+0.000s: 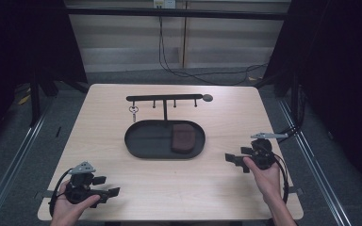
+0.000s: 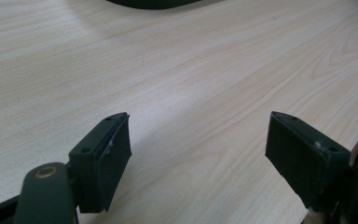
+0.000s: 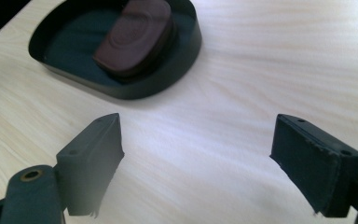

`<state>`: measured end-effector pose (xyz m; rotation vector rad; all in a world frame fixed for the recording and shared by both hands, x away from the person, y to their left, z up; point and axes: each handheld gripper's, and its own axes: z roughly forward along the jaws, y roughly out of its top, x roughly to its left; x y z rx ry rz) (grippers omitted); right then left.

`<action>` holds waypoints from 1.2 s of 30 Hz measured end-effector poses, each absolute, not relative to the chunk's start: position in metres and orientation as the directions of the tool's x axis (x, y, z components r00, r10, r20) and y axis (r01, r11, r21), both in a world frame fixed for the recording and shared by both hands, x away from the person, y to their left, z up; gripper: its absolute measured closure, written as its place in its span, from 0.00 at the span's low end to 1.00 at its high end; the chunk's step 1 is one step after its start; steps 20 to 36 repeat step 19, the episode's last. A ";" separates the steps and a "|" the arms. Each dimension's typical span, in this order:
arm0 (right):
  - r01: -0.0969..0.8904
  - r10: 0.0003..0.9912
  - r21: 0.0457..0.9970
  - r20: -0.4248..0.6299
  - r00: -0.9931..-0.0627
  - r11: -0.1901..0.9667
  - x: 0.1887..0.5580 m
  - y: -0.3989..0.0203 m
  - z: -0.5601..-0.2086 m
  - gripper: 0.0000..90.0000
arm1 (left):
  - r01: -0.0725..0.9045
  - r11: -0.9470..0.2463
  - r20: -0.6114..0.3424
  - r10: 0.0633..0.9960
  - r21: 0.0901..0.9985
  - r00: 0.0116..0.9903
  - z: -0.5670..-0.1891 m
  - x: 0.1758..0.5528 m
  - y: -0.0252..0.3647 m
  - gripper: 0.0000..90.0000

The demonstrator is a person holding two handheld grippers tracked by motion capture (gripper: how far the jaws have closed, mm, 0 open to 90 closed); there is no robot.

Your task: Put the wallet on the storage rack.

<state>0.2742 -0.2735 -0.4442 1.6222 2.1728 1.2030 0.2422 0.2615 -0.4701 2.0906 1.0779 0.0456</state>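
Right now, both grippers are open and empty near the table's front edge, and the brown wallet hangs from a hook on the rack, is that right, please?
Not quite: the brown wallet does not hang from the rack; it lies inside the black oval tray, as the high view and the right gripper view show. A key hangs from a hook. The left gripper and right gripper are indeed open and empty.

A light wood-grain rectangular table is set on a grey carpeted floor. Pale panelled wall boards are seen behind it — a black cable hangs down them and trails across the floor. Dark curtains are hung at both sides, and metal floor rails flank the table.
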 end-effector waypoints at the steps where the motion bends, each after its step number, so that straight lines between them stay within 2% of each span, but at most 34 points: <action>1: 0.729 0.868 0.680 0.319 -0.382 0.071 0.271 -0.276 -0.446 0.18 | 0.680 -0.347 -0.295 0.708 0.646 0.642 -0.470 0.242 0.262 0.24; 14: 0.728 0.898 0.682 0.275 -0.344 0.070 0.236 -0.301 -0.465 0.17 | 0.677 -0.356 -0.285 0.709 0.644 0.645 -0.470 0.242 0.261 0.24; 19: 0.765 0.928 0.635 0.210 -0.307 0.109 0.236 -0.305 -0.479 0.18 | 0.672 -0.344 -0.287 0.710 0.656 0.643 -0.468 0.241 0.263 0.24; 36: 0.765 0.928 0.635 0.210 -0.307 0.109 0.236 -0.305 -0.479 0.18 | 0.672 -0.344 -0.287 0.710 0.656 0.643 -0.468 0.241 0.263 0.24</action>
